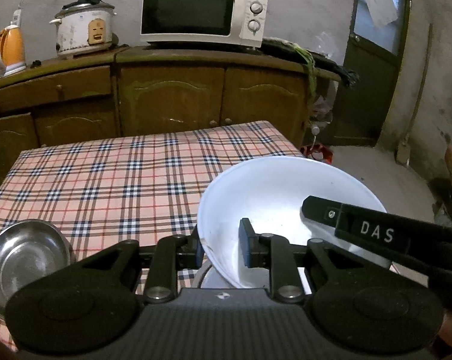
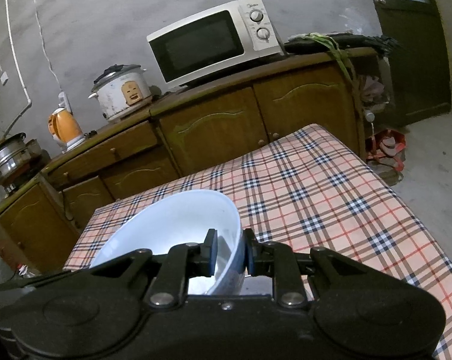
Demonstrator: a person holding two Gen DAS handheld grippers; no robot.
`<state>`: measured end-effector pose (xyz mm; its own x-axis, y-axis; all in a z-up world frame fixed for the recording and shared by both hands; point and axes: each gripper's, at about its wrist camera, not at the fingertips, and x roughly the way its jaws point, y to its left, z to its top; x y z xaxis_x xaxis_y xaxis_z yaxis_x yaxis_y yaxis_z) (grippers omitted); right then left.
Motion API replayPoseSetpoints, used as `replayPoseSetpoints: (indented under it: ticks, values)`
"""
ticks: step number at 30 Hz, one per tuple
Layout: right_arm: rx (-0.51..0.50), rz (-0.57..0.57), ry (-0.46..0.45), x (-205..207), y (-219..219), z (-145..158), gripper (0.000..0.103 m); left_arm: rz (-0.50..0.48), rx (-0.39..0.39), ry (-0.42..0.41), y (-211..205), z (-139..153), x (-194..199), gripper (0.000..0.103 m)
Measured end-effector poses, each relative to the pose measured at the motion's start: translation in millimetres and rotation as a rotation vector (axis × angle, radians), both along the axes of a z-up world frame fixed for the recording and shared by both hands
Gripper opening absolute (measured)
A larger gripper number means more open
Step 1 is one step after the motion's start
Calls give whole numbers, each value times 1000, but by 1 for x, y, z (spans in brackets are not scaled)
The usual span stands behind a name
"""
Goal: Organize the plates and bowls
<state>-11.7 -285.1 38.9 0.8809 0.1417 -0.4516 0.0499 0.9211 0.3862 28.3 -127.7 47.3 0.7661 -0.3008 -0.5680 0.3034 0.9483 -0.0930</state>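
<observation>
Nearest the lens: black plastic left gripper (image 1: 221, 249), pinched shut on the near-left wall of a wide, glossy white bowl (image 1: 271, 198), one pad inside, one outside. Likewise on the other side: black right gripper (image 2: 230, 252), clamped over the opposite wall. Probably a two-sided hold, to keep so broad a bowl steady while carrying. Hangs tilted between both tools, apparently raised over the near edge of the pink checked tablecloth (image 1: 106, 174); something pale underneath, not identifiable. Round shiny steel bowl (image 1: 25, 255) rests apart to the left, likely awaiting sorting.
</observation>
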Motion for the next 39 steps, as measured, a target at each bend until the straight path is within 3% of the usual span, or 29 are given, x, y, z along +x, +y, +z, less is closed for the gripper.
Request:
replayPoseSetpoints:
  ticks: [39]
  values:
    - [72,-29,110,2,-36,-52,25,-62,67,91,-32,-36,9,23]
